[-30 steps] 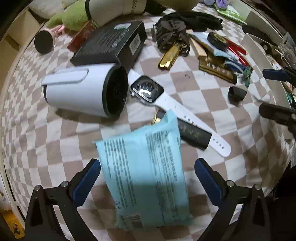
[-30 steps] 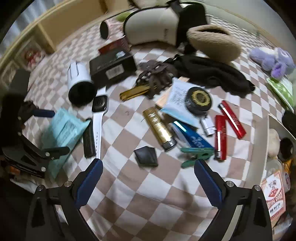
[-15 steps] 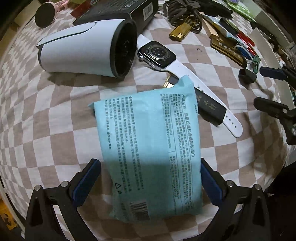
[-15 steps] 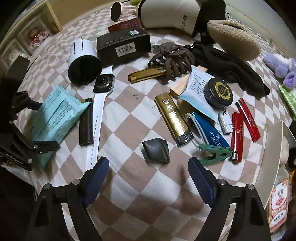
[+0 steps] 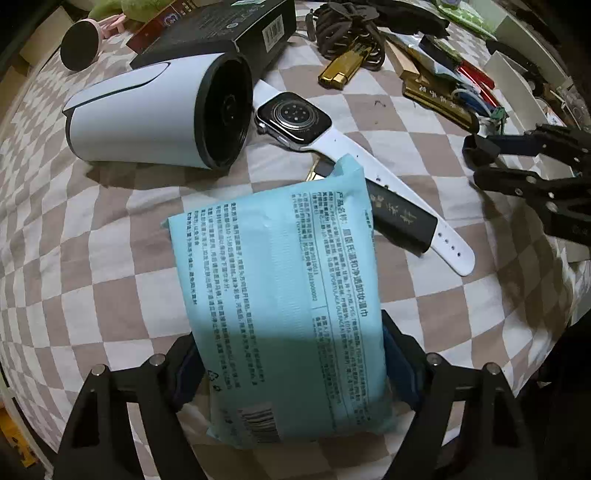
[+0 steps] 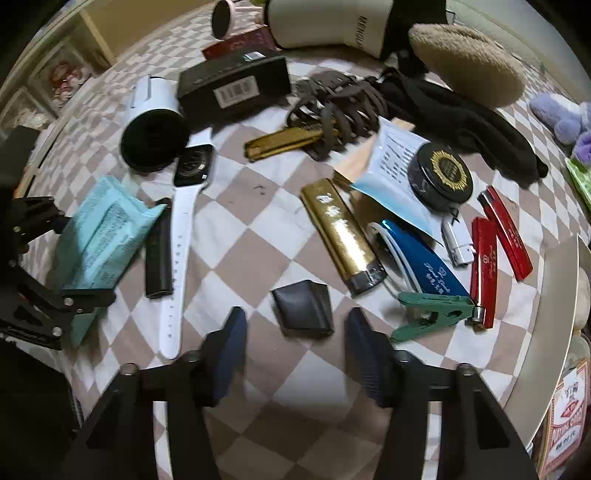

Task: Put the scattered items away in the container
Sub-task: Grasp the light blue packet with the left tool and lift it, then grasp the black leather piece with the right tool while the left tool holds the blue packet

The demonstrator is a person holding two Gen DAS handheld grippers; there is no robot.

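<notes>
My left gripper is shut on a light blue wipes pack, its pads pressing both sides; the pack also shows in the right wrist view. My right gripper is open, its fingers either side of a small black folded piece on the checkered cloth. A white smartwatch, a black bar, a gold lighter, a blue item, a green clothespin and red lighters lie around. The white container is at the right edge.
A white cylinder and black box lie beyond the pack. A brown hair claw, gold clip, round black tin, black cloth and fuzzy beige item crowd the far side. Playing cards sit in the container.
My left gripper moved forward around the wipes pack and closed on it. My right gripper came down toward the black folded piece and narrowed its opening.
</notes>
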